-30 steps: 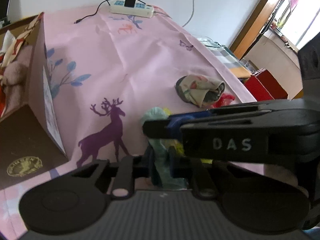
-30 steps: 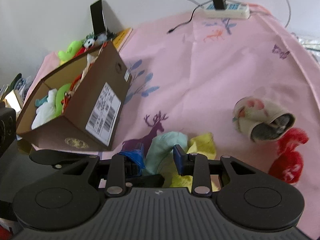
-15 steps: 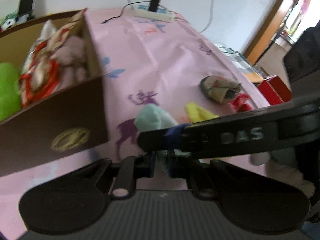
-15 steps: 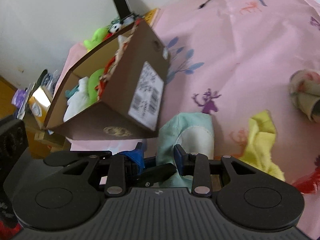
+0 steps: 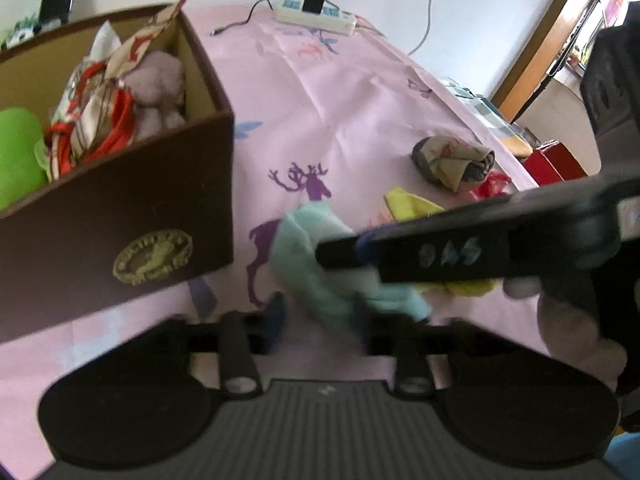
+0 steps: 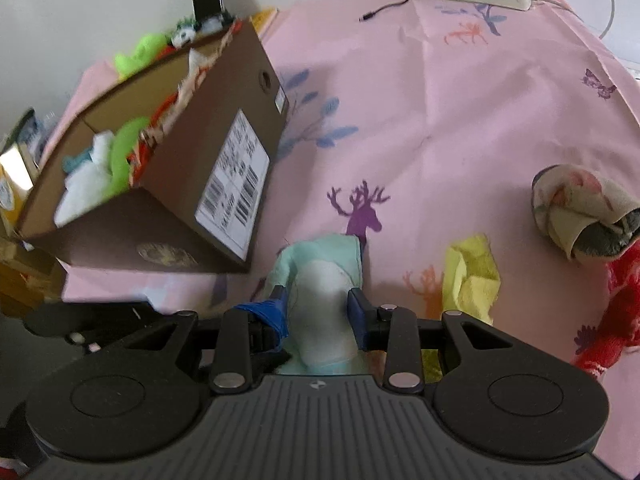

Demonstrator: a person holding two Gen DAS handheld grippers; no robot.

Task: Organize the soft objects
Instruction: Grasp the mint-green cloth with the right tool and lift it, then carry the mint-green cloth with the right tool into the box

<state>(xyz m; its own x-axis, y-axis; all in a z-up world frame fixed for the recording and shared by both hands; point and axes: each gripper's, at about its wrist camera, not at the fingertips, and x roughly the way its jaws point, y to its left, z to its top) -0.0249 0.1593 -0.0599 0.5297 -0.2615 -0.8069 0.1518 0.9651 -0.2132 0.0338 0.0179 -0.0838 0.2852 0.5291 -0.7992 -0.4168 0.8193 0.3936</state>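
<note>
step: hand mint sock to box | right gripper [image 6: 318, 310] pinches mint sock [image 6: 324, 276], toe ahead of its fingers | left gripper [image 5: 320, 316] jaws opening, sock between them, no squeeze | I keep right grip firm, lift over brown shoebox [image 6: 224, 200] rim up-left of fingers, then let go

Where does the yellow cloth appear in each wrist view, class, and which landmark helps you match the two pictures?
Left wrist view: the yellow cloth lies right of centre on the pink tablecloth, partly hidden behind the other tool's dark arm.
Right wrist view: the yellow cloth lies lower right, beside the tongs.
Shared landmark: the purple deer print, left of the cloth in both.
</note>
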